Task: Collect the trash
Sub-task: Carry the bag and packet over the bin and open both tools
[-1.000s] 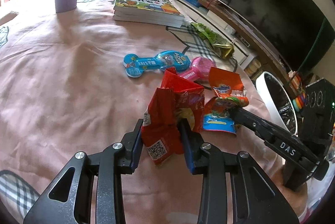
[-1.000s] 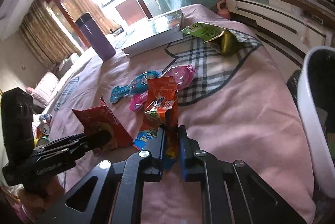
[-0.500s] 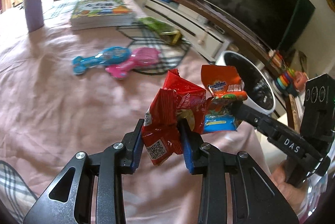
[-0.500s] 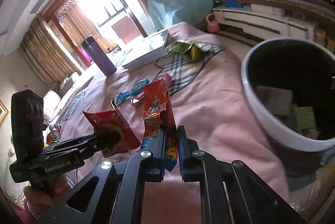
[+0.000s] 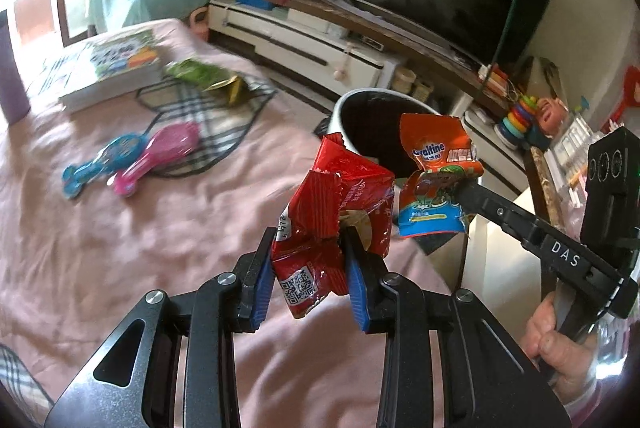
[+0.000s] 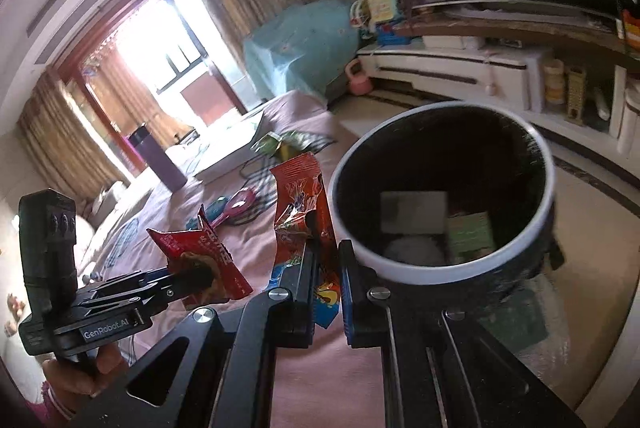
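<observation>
While carried above the pink bed (image 5: 120, 248), crumpled red foil snack wrapper (image 5: 332, 224) pinched low in left gripper (image 5: 310, 282); orange Ovaltine sachet (image 6: 306, 228) clamped mid-body in right gripper (image 6: 326, 292), near left of white-rimmed black bin (image 6: 440, 268). Both light, thin, crinkly, slippery; best gripped across bunched folds, not loose edges.

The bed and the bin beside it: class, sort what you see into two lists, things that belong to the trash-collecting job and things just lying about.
Part of the job:
red wrapper, held in the left gripper
orange Ovaltine wrapper, held in the right gripper
trash bin
green wrapper, probably trash, on the bed

Just lying about:
book
blue brush
pink brush
purple cup
</observation>
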Tool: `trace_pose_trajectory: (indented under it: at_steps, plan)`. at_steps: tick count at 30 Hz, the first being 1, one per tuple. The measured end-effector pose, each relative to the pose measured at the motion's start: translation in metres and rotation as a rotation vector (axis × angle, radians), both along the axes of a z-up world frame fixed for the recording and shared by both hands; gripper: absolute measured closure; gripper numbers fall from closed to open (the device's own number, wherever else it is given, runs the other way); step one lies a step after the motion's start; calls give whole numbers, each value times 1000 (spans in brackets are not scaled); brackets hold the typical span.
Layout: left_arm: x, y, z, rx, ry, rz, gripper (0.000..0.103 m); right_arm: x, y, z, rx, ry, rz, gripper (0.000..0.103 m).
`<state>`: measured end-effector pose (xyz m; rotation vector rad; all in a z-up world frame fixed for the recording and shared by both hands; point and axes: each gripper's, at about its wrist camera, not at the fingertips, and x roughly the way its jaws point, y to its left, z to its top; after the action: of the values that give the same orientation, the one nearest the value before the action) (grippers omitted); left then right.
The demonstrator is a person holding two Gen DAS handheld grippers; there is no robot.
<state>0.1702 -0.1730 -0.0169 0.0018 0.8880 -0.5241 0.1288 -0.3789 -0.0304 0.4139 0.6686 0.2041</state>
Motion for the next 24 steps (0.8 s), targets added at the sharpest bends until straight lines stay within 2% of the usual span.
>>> trace_pose_trajectory:
  at_steps: [10,24]
  plan:
    - [8,-46,5,34,-15,-60,72,-4,-40,6,-4,-12,-69,93]
    - [29,-89,10,63,-24,-99,72,9,-75,2,-26,17,-134,93]
